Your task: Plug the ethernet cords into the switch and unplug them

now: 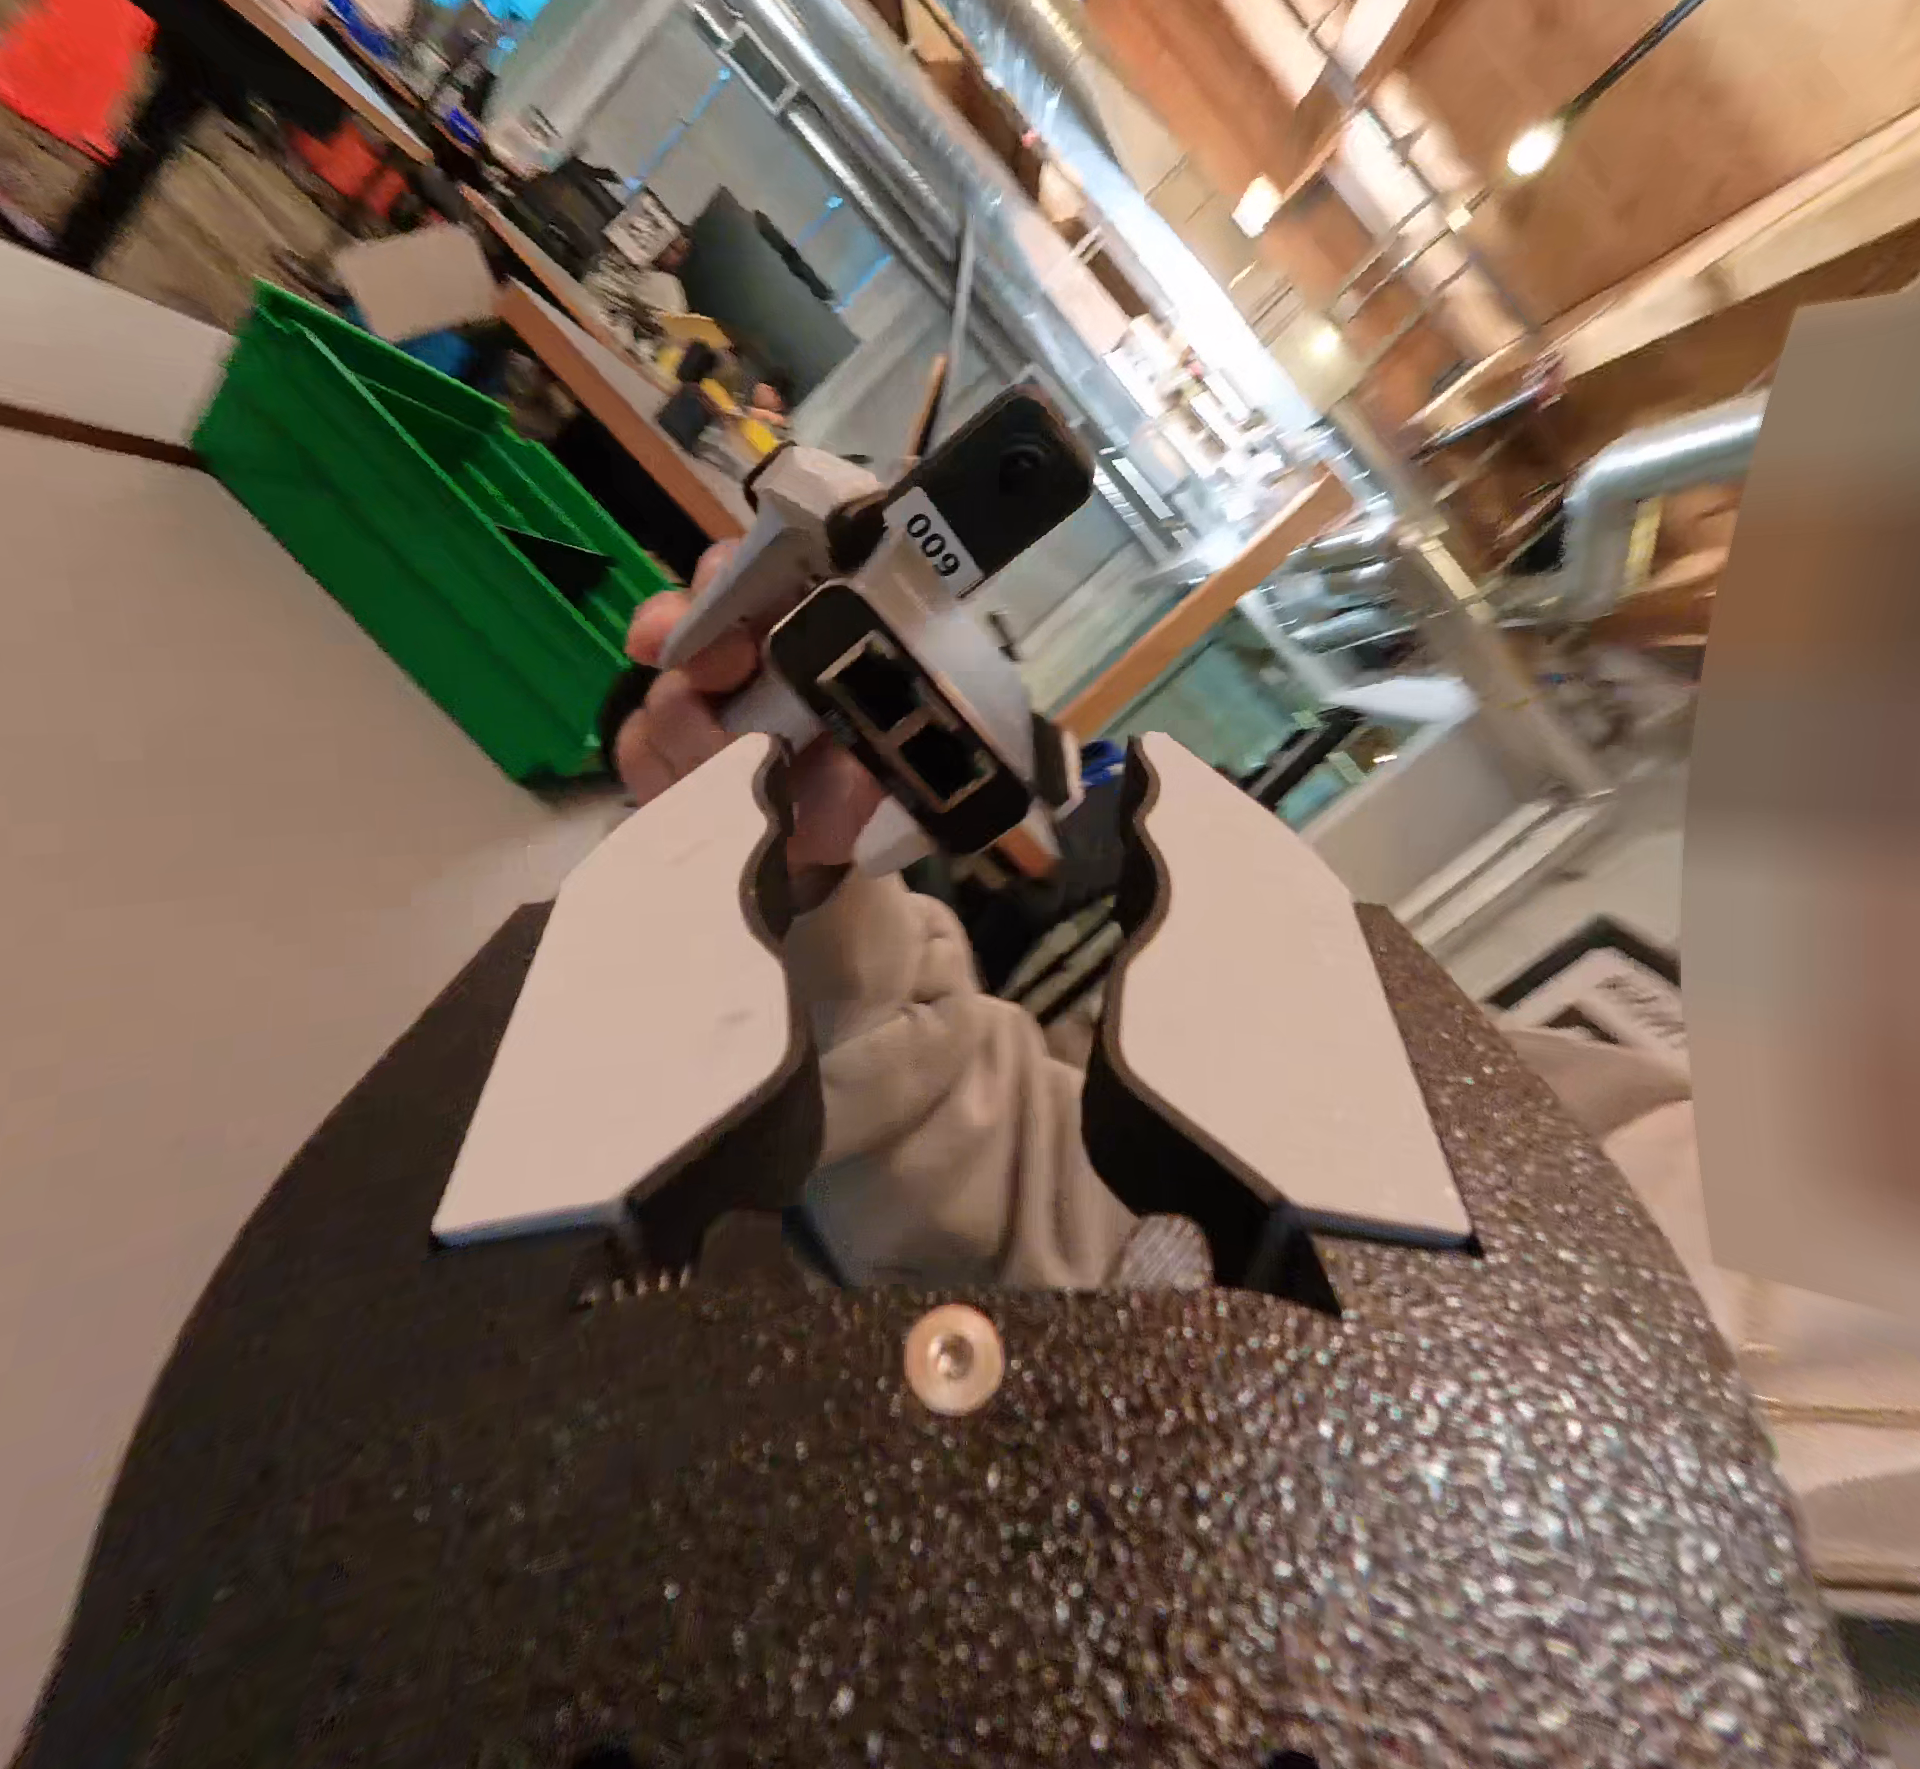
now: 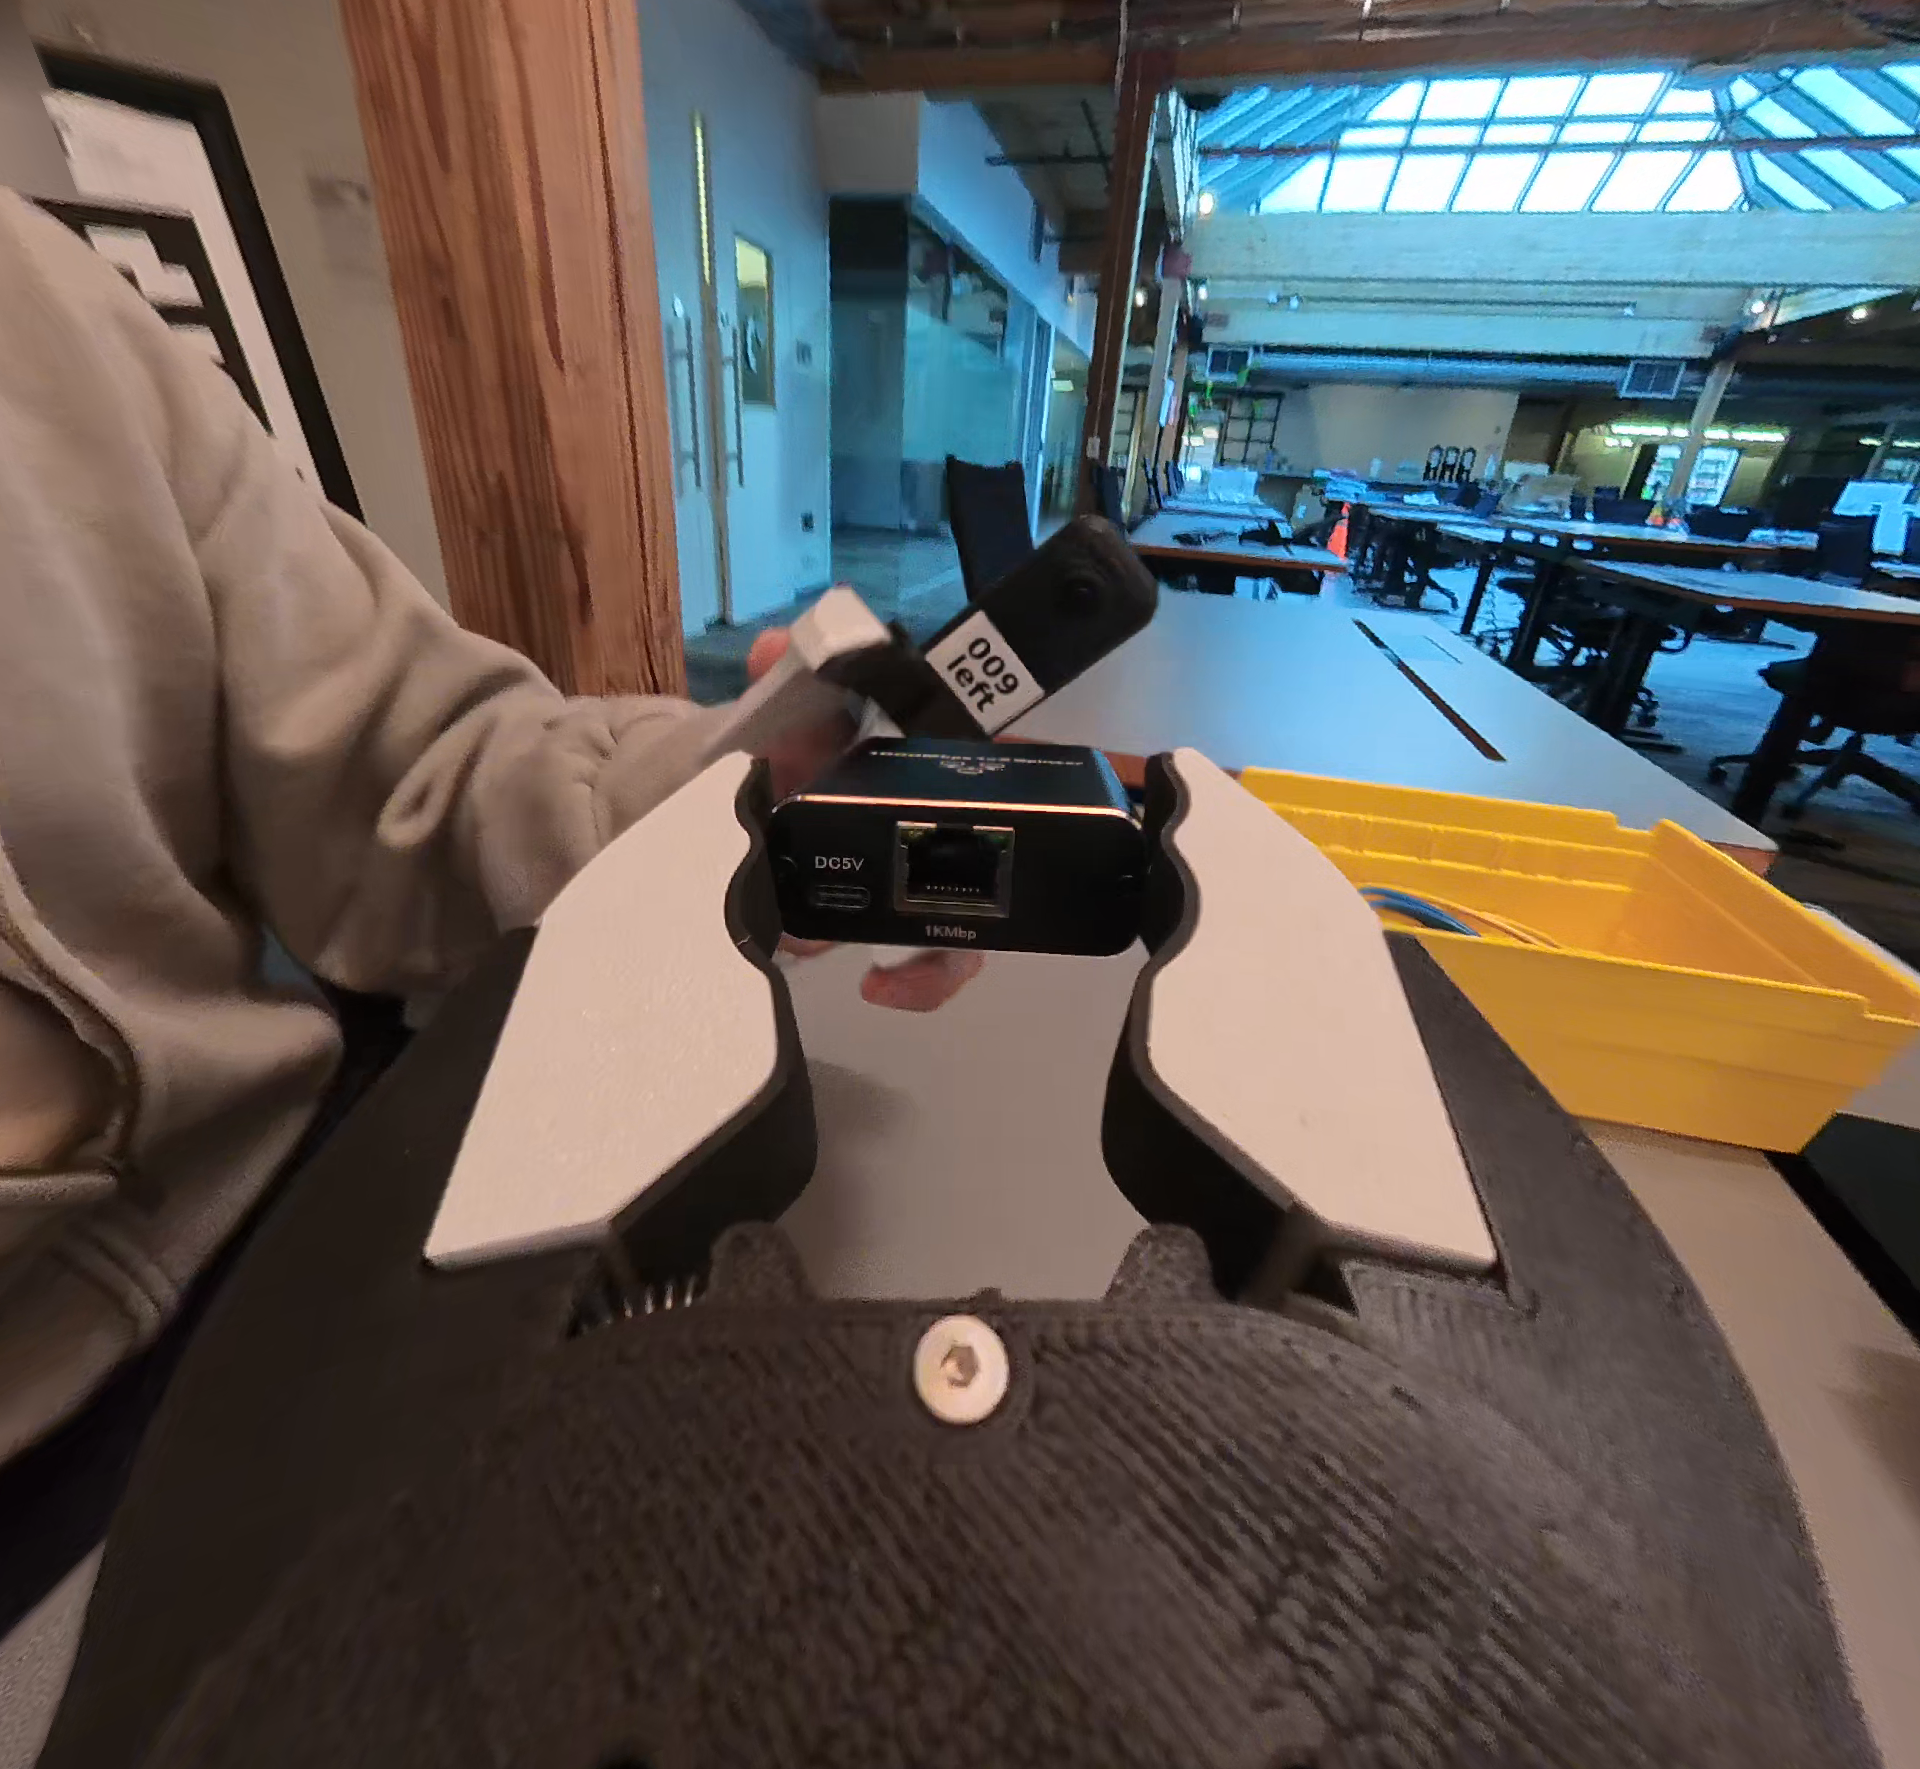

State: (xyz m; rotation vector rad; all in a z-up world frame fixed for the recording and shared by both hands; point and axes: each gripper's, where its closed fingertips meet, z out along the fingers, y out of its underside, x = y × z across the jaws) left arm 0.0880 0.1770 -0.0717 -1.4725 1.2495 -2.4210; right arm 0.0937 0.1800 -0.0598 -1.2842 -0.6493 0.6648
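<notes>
1. In the right wrist view, the right gripper [image 2: 958,846] is clamped on the switch [image 2: 956,872], a small black box held by its two ends between the fingertips, above the grey table [image 2: 1299,680].
2. That view shows the switch's single-port face, with one ethernet socket and a small slot beside it; both are empty.
3. The left wrist view shows the opposite face of the switch [image 1: 909,743], with two ethernet sockets side by side, both empty.
4. The left gripper [image 1: 951,784] has its fingers apart with nothing between them; it points at the switch from a short way off.
5. Only the right wrist view shows the yellow bin [image 2: 1579,950] on the table to the right, with blue cable [image 2: 1418,919] lying inside it.
6. Only the left wrist view shows the green bin [image 1: 416,524] on the table.
7. Each view shows the other gripper with its black camera and a person's hand and beige sleeve behind the switch.
</notes>
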